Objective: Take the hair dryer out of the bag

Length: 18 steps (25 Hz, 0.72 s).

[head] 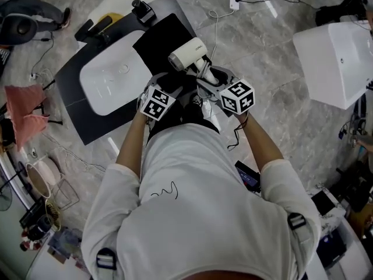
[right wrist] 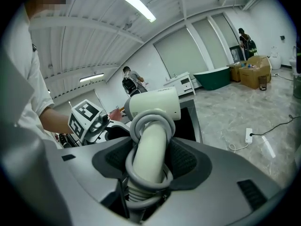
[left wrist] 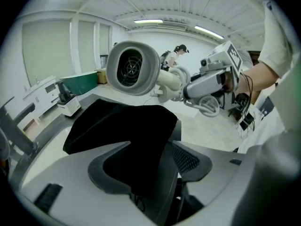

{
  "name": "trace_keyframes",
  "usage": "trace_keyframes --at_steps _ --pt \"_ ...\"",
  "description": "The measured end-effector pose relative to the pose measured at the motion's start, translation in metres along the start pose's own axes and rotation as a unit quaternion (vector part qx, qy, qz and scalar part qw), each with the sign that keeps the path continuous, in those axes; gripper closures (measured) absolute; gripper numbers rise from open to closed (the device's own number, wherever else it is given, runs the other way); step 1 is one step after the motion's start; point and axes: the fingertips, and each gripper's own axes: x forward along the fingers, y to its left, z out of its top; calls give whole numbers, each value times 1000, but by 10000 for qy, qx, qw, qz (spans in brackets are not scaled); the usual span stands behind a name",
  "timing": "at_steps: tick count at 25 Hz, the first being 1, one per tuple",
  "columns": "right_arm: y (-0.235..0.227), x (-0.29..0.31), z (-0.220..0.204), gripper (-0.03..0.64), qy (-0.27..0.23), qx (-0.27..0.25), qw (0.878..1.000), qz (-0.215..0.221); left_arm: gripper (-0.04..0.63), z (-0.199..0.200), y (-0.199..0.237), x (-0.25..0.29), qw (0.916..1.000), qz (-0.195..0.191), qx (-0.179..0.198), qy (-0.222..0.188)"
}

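My right gripper (head: 205, 77) (right wrist: 148, 171) is shut on the handle of the white hair dryer (head: 187, 53) (right wrist: 153, 105), whose grey cord is coiled round that handle. The dryer is held in the air, barrel pointing away from me. In the left gripper view the dryer (left wrist: 131, 68) shows its rear grille, with the right gripper (left wrist: 211, 81) behind it. The black bag (head: 158, 39) (left wrist: 122, 126) lies below the dryer on a dark board. A fold of it sits loosely between the wide jaws of my left gripper (head: 172, 89) (left wrist: 157, 168), which is open.
A white basin-shaped piece (head: 111, 77) lies on the dark board (head: 76, 107) to the left of the bag. A white box (head: 338, 60) stands at the right. A power strip (head: 235, 0) with its cable lies on the stone floor, and pink cloth (head: 26, 112) at far left.
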Motion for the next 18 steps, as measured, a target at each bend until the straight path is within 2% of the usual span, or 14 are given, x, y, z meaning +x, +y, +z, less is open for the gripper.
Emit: trace_keyframes --at_steps 5,10,15,18 --pt "14 19 4 377 71 -160 9995 276 322 -4 10 -27 9954 411 -758 -416" --pt "30 37 8 377 234 -330 9979 514 322 -15 18 -56 9841 576 -1476 -800" --pt "55 53 11 377 383 -514 9956 687 327 -39 26 -84 9749 885 -1801 -965" --pt "73 69 11 377 482 -634 9936 802 420 -60 34 -101 9687 1100 -1955 -1062"
